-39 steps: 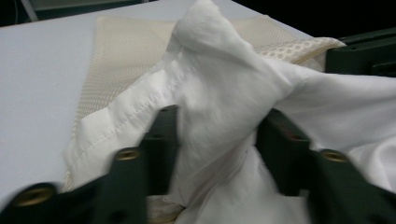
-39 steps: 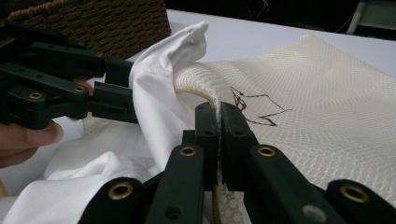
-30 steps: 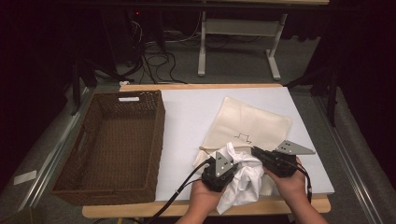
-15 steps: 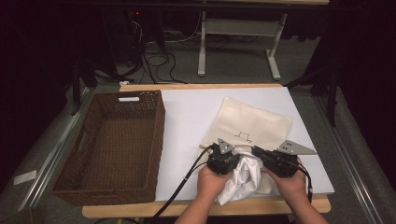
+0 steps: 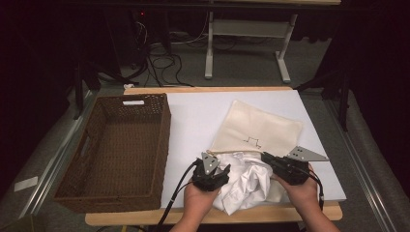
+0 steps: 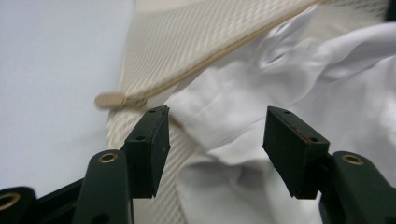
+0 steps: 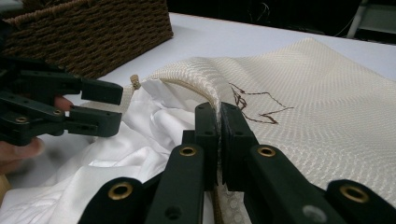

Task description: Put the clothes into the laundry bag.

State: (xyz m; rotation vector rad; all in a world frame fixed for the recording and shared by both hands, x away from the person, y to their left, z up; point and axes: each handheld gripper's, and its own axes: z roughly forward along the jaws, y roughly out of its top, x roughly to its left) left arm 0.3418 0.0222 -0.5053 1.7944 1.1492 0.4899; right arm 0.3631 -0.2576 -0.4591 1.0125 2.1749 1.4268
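Right now the white shirt (image 5: pixel 244 186) lies bunched at the near edge of the table (image 5: pixel 193 116), half in and half out of the cream mesh bag (image 5: pixel 258 130), which spreads away to the far right. The right gripper (image 7: pixel 217 114) has its jaws pinched tight on the bag's top edge, lifting it so the mouth gapes. The left gripper (image 6: pixel 212 135) has just been opening its jaws; they stand apart over a fold of the shirt, and no pad presses on the cloth.

What could go wrong? The shirt is soft and slippery, so I think the left jaws could close on too thin a bit and the rest would slide back out toward the near edge. They could also catch the bag's edge or its cord (image 6: pixel 112 99), just to their left, and pull the mouth shut. If the right gripper lets the rim sag, the opening may flop closed. The brown basket (image 5: pixel 116 150) sits well apart on the left.
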